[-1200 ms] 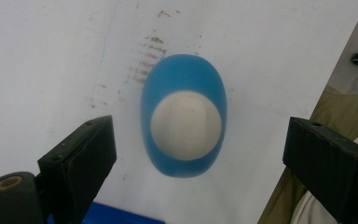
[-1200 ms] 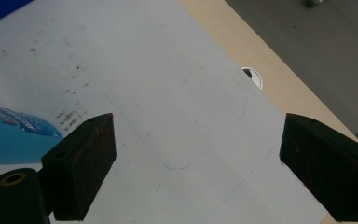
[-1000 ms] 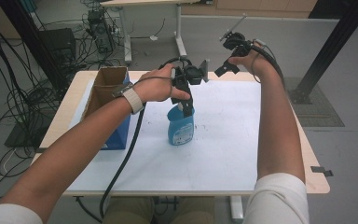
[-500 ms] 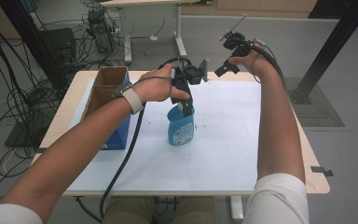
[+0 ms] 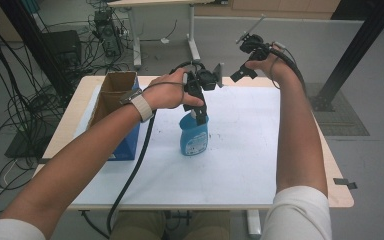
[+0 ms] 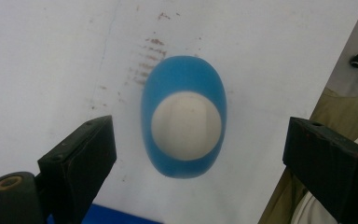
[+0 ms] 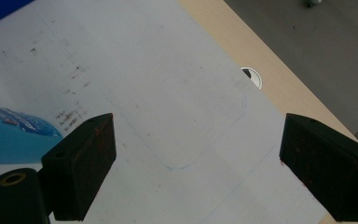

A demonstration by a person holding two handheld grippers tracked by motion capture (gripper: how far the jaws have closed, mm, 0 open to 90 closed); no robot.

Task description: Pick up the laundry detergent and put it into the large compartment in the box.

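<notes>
The blue bottle point(image 5: 194, 135) stands upright on the white sheet point(image 5: 240, 150) that covers the desk, a little left of the middle and nearer the far edge than the near one. From straight above, in the left gripper view, I see its blue shoulder point(image 6: 184, 116) ringed round a pale, cap-like top, with nothing gripping it.

My left gripper point(image 5: 200, 111) hangs directly over that top. Its jaws stand wide apart, one on each side of the bottle and clear of it, so I have hold of nothing there. Against the frames from a second ago, almost nothing has moved: the hand, the gripper and the bottle sit just where they were. I read that as a pause above the bottle, either lined up for a grasp or fresh from a release; I cannot tell which.

My right gripper point(image 5: 244, 72) is raised above the far edge of the desk, well apart from the bottle. Its jaws are also spread wide and empty, looking down on bare sheet with a faint pen outline point(image 7: 205, 140) on it.

Just left of the bottle, a blue box with open cardboard flaps point(image 5: 116, 117) stands along the left edge of the desk.
</notes>
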